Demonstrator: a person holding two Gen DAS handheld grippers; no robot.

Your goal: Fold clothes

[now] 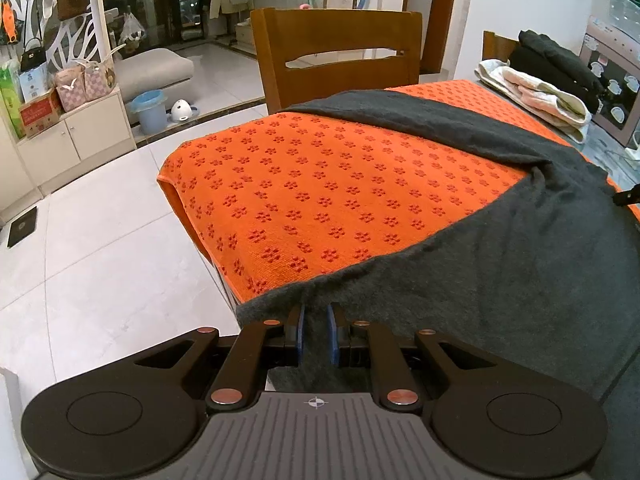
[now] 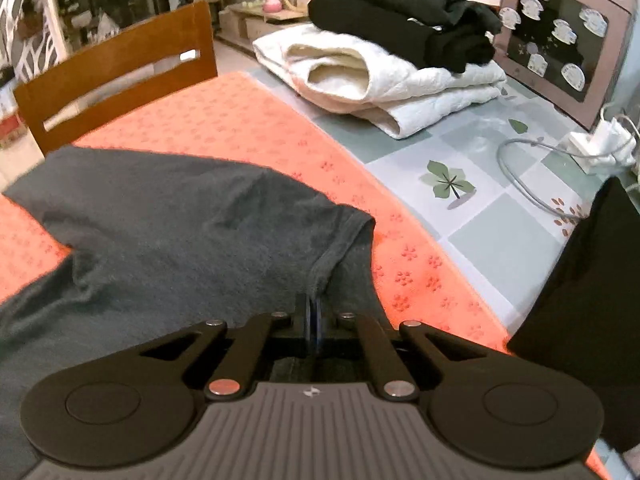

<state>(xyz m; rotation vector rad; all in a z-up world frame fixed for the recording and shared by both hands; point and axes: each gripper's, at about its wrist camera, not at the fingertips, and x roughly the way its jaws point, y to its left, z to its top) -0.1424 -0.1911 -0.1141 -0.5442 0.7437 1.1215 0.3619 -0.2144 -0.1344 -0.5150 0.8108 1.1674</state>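
A dark grey garment [image 1: 500, 248] lies spread over an orange flower-patterned mat [image 1: 320, 184] on the table, one part trailing toward the far chair. My left gripper [image 1: 318, 332] is at the mat's near edge. Its blue pads [image 1: 299, 332] stand a little apart, with a bunched fold of the garment pinched between them. In the right wrist view the garment [image 2: 180, 220] covers the mat [image 2: 256, 128] at left. My right gripper [image 2: 314, 316] is shut on the garment's hemmed edge, its pads almost touching.
A wooden chair [image 1: 340, 40] stands at the table's far side. Folded white bedding [image 2: 380, 76] topped by black clothes [image 2: 400, 12] sits at the back right beside a sticker-covered appliance [image 2: 560, 32]. A grey cable [image 2: 520, 176] and a white adapter lie on the leaf-print tablecloth. A dark shape [image 2: 592, 280] fills the right edge.
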